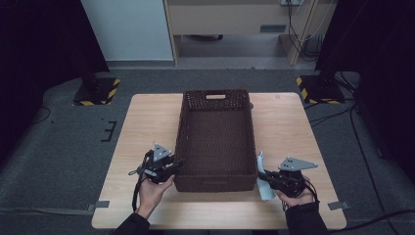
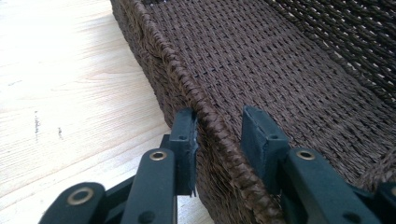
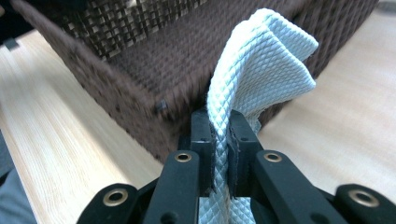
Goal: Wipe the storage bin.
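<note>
Cloth [image 3: 261,70] clamped in right gripper [image 3: 219,123] jaws, left gripper [image 2: 218,135] jaws apart astride basket [image 2: 205,107] rim.

Left fingers [image 2: 264,140] apart, right fingers [image 3: 201,140] clamped.

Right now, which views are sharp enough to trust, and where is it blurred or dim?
High view: dim, dark at the sides. Left gripper view: crisp on the dark brown woven basket rim. Right gripper view: pale blue quilted cloth sharp, basket wall behind it smeared.
</note>
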The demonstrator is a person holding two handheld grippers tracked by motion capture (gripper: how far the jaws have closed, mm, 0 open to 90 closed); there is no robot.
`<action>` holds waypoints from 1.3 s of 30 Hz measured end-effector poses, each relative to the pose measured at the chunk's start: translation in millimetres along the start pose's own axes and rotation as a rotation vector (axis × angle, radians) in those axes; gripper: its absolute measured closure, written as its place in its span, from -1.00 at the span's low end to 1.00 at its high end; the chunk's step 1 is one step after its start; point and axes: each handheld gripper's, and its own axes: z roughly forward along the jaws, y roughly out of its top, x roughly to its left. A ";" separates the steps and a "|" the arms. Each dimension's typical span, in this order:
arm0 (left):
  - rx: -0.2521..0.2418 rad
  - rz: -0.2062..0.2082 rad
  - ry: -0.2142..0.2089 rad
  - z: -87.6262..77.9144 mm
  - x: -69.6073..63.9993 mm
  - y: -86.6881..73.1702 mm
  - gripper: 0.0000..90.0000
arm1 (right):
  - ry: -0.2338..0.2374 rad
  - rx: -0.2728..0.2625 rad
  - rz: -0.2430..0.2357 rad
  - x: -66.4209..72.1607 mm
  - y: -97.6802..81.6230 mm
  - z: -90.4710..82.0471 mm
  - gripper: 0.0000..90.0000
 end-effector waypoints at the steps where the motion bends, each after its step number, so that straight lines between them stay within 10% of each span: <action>1: 0.000 0.000 0.003 0.0 -0.3 0.2 0.47 | -0.005 0.020 0.008 -0.5 -2.9 3.2 0.86; 8: -0.001 -0.015 0.015 0.5 -0.6 0.7 0.51 | -0.014 0.194 0.048 -5.8 -22.9 29.9 0.86; 19: 0.000 -0.008 0.015 0.4 -0.5 0.2 0.50 | 0.009 -0.031 -0.009 8.8 5.9 -15.4 0.86; 30: -0.001 -0.008 0.015 0.4 -0.3 0.0 0.49 | 0.010 0.159 0.039 5.9 -22.6 15.7 0.86; 39: -0.001 -0.010 0.014 0.4 -0.2 0.0 0.49 | 0.025 -0.021 0.005 19.1 -2.6 -23.3 0.86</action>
